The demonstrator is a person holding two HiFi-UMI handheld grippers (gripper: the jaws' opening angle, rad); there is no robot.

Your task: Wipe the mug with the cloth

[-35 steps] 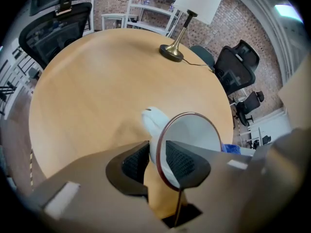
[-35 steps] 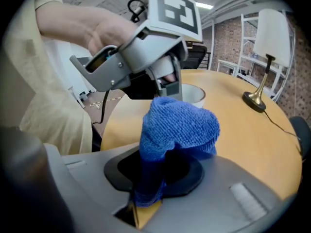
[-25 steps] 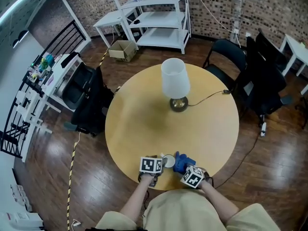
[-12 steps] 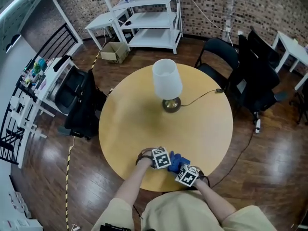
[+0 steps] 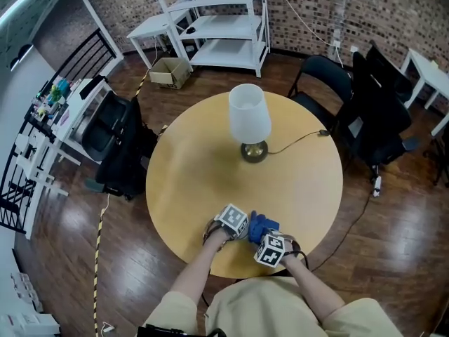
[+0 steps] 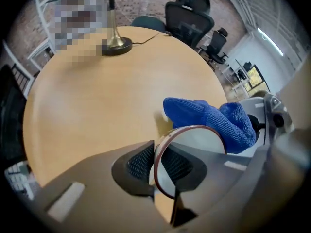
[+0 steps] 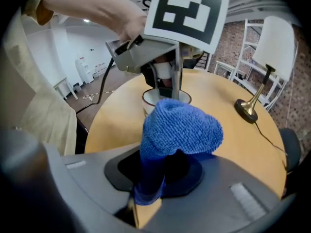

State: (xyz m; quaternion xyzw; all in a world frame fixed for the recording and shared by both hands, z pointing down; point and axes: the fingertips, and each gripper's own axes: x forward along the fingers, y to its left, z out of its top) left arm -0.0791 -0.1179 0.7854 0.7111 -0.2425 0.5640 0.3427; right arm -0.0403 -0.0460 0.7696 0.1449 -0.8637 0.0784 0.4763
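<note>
A white mug (image 6: 206,141) with a dark rim stands near the front edge of the round wooden table (image 5: 196,181). My left gripper (image 6: 156,166) points steeply down onto it. Its jaws have just been closing and are now shut on the mug's rim, one finger inside and one outside. In the right gripper view the mug (image 7: 154,99) stands under the left gripper (image 7: 170,87). My right gripper (image 7: 155,178) is shut on a bunched blue cloth (image 7: 180,130). The cloth (image 6: 214,118) lies against the mug's far side. In the head view the cloth (image 5: 261,225) shows between both marker cubes; the mug is hidden.
A lamp (image 5: 249,114) with a white shade and a brass base stands at the table's middle, its cord running off to the right. Black chairs (image 5: 372,118) stand right of the table and a white shelf unit (image 5: 224,27) behind it.
The left gripper has come down and to the right onto the mug, rolled, and closed on its rim. The right gripper with the cloth has shifted slightly toward the mug.
</note>
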